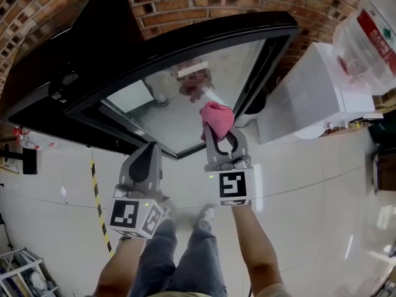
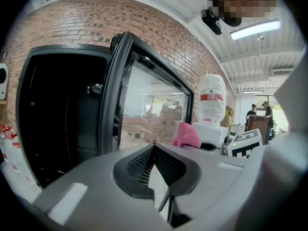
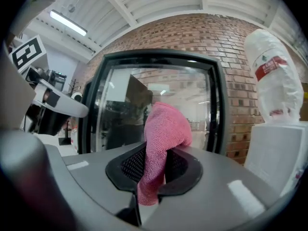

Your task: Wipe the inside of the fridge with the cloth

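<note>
Fridge interior (image 1: 93, 48): black and unlit in the head view. In the left gripper view (image 2: 57, 119) only a dark cavity shows, and any shelves or contents cannot be made out.
Fridge door (image 1: 185, 98): black frame with a glass pane, swung open. The glass is full of reflections, so little shows through it. It fills the middle of the right gripper view (image 3: 115, 109).
Cloth (image 1: 216, 117): pink, outside the fridge and in front of the door glass. Whether it touches the glass cannot be told. One end stands up above the tongs and the other hangs down between them (image 3: 161, 143). Its top also peeks over the left tool's body (image 2: 186, 134).
Right tongs (image 1: 224, 133): clamped on the cloth, with both jaws pressed against the fabric (image 3: 154, 165). They point toward the door.
Left tongs (image 1: 146, 150): jaws brought together with nothing between them (image 2: 155, 150). They are held beside the right tool, a little lower in the head view, and face the door's edge.
Forearms: the right (image 1: 257, 252) and left (image 1: 120, 271) both reach forward, cut off at the bottom edge.
Legs (image 1: 185, 258): in jeans, standing on the pale floor (image 1: 309, 184).
Water dispenser (image 1: 315, 91): white, to the right of the door. It carries an upturned bottle (image 1: 365, 36), which is partly cut off.
Brick wall (image 1: 204, 5): behind the fridge.
Striped tape (image 1: 97, 197): yellow and black, on the floor at left.
</note>
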Demonstrator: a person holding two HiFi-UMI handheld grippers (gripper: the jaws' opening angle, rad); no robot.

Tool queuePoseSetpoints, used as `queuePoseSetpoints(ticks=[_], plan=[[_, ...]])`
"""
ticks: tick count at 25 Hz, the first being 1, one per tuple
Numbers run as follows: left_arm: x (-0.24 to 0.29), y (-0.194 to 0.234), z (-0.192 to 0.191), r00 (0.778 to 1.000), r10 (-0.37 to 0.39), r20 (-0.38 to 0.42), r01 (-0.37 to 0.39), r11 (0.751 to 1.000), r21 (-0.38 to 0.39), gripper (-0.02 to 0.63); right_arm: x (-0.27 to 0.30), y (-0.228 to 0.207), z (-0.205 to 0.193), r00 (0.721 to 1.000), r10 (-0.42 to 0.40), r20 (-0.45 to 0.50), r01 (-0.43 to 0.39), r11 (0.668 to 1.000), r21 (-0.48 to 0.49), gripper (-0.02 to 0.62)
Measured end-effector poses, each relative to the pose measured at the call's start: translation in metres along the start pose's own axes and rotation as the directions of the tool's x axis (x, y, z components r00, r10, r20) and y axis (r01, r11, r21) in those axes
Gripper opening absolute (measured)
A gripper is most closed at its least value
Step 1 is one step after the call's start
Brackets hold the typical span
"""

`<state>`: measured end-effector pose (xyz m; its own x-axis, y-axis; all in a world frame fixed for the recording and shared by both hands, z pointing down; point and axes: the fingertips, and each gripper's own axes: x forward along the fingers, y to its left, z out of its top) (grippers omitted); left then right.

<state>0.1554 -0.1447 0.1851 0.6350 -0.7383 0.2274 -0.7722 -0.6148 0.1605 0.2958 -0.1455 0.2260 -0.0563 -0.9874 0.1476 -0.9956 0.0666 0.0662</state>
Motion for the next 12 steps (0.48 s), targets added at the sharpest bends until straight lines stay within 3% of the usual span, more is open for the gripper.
queuePoseSetpoints(ticks=[7,12], plan=[[0.007,0.000,-0.025,0.997,0.071,-0.011,-0.071,0.997,0.014,-0.005,0.011,-0.083,-0.044,0.996,-0.079,-0.044,0.080,0.997,0.008,0.060],[0.006,0.005,-0.042,0.995,0.099,-0.007,-0.099,0.995,0.020,-0.005,0.018,-0.089,-0.054,0.997,-0.072,-0.041,0.072,0.997,-0.010,0.060]])
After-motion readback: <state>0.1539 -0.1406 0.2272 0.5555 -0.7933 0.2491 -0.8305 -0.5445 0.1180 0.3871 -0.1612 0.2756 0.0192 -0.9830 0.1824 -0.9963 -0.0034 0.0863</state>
